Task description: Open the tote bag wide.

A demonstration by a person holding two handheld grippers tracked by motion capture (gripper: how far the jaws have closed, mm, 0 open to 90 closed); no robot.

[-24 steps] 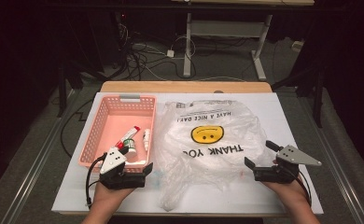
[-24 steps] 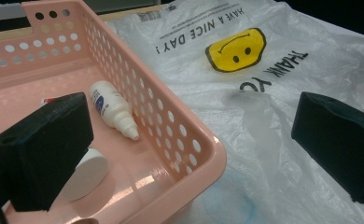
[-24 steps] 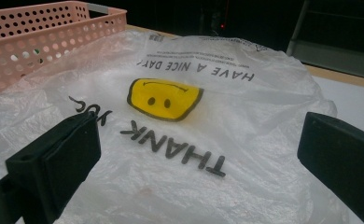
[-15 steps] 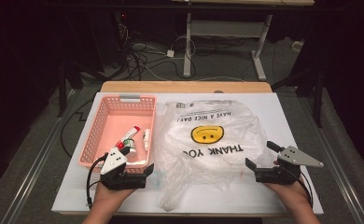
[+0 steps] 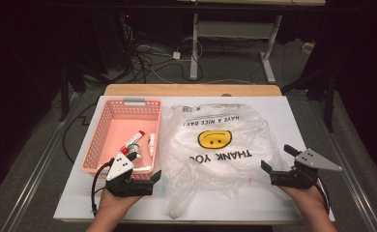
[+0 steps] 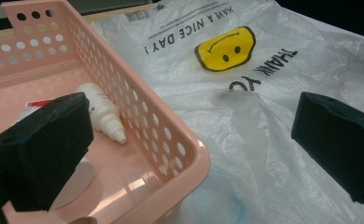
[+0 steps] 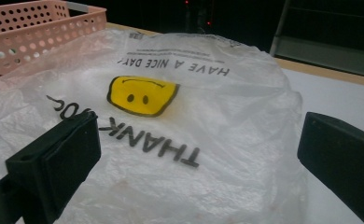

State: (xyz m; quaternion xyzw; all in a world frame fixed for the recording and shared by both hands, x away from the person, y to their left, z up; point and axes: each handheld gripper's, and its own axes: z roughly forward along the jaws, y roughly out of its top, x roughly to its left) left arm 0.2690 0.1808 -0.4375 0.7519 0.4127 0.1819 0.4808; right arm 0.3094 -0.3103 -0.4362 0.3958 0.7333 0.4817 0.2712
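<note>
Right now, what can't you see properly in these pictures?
- High view: labels on the small tubes and bottle in the pink perforated plastic basket are too small to read.
- Left gripper view: a black jaw hides the red-and-white tube.
- All views: whether the crumpled white smiley-face plastic bag holds anything.

The bag (image 5: 220, 150) is translucent white with a yellow smiley and black lettering, the basket (image 5: 99, 140) pink with a dotted pattern of holes, the bottle (image 6: 101, 112) white, the tube (image 5: 134, 140) white with red.
</note>
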